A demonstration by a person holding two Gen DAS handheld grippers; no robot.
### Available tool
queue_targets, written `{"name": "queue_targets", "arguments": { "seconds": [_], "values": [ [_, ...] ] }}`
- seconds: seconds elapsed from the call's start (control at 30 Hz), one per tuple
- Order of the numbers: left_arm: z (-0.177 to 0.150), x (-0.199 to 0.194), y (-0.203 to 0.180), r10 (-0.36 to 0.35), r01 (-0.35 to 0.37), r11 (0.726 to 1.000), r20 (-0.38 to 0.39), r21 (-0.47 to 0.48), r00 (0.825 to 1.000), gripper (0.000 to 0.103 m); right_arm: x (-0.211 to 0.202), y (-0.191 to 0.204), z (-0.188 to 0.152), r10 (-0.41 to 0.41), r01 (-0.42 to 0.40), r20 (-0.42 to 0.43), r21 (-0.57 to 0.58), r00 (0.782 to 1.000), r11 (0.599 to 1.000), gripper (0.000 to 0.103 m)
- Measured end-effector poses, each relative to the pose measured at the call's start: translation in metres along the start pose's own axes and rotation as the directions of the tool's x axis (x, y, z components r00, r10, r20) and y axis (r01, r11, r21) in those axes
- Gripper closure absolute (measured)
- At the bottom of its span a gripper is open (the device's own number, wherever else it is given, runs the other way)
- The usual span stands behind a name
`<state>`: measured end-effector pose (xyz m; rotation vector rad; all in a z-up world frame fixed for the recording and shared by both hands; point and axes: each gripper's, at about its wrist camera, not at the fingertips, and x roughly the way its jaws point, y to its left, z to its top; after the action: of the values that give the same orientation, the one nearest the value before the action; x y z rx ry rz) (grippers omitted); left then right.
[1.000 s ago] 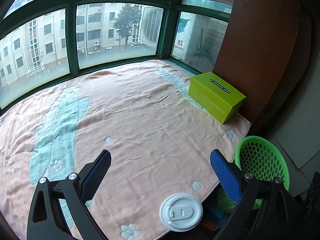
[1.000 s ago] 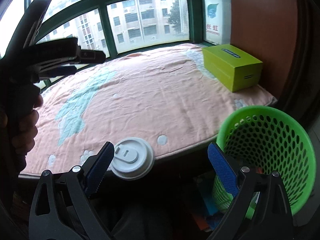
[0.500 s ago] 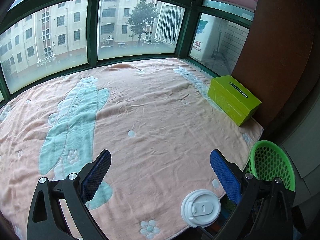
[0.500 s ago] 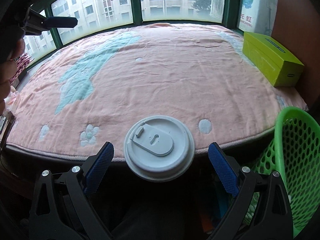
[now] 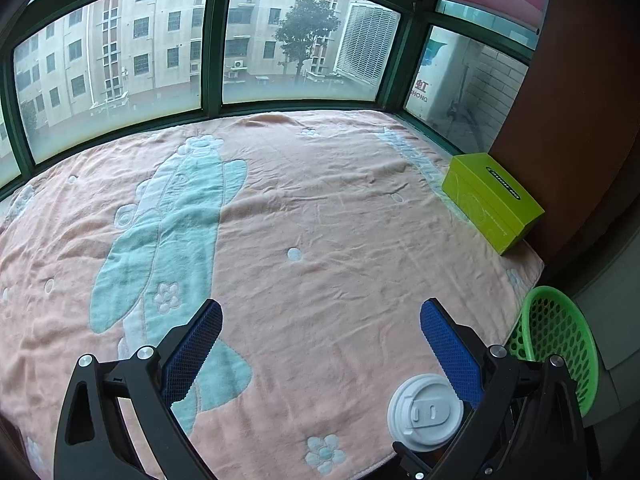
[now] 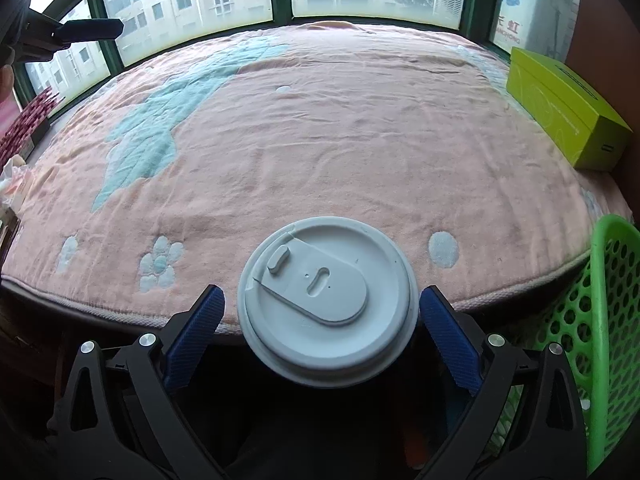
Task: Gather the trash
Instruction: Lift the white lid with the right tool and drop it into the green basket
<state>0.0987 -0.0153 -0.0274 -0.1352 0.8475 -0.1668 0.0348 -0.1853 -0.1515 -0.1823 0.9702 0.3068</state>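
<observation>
A wide window ledge is covered by a peach-pink blanket with pale teal flower and cactus patterns (image 5: 304, 216), below a curved bank of green-framed windows (image 5: 218, 44).

At the left, the left gripper (image 5: 320, 340) hovers above the near part of the blanket, its blue-padded jaws spread wide with nothing between them.

Toward the near edge, slightly right of centre, a cup with a white plastic sip lid (image 6: 326, 298) sits at the blanket's rim. In the right wrist view the right gripper (image 6: 322, 316) frames it, blue-padded jaws wide open on either side; the right pad lies just beside the lid, the left pad stands apart from it. Whether any pad touches the cup cannot be told. In the left wrist view the same lid (image 5: 426, 412) shows near the bottom right.

At the far right, a lime-green rectangular cardboard box (image 5: 492, 202) rests on the blanket against a brown wall panel. Below the ledge's right edge stands a bright green perforated plastic basket (image 6: 600, 320).
</observation>
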Motion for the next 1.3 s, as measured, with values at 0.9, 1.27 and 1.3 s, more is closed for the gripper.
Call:
{"name": "queue_targets", "arguments": {
  "seconds": [0.9,1.27,1.3],
  "values": [
    [-0.02,0.009,0.002,0.042,-0.042,0.999,-0.009,0.017,0.999,0.007,-0.043,-0.025,0.009,-0.038,0.027,0.101,0.103,0.994,0.994,0.01],
    [-0.021,0.012,-0.039,-0.019,0.02,0.996,-0.006,0.084,1.0,0.007,-0.112,-0.093,-0.002,-0.179,0.118,0.18,0.302,0.967,0.946,0.01],
    [-0.021,0.012,-0.043,-0.026,0.027,0.996,-0.007,0.09,1.0,0.007,-0.118,-0.1,-0.005,-0.198,0.131,0.184,0.323,0.963,0.937,0.01]
  ]
}}
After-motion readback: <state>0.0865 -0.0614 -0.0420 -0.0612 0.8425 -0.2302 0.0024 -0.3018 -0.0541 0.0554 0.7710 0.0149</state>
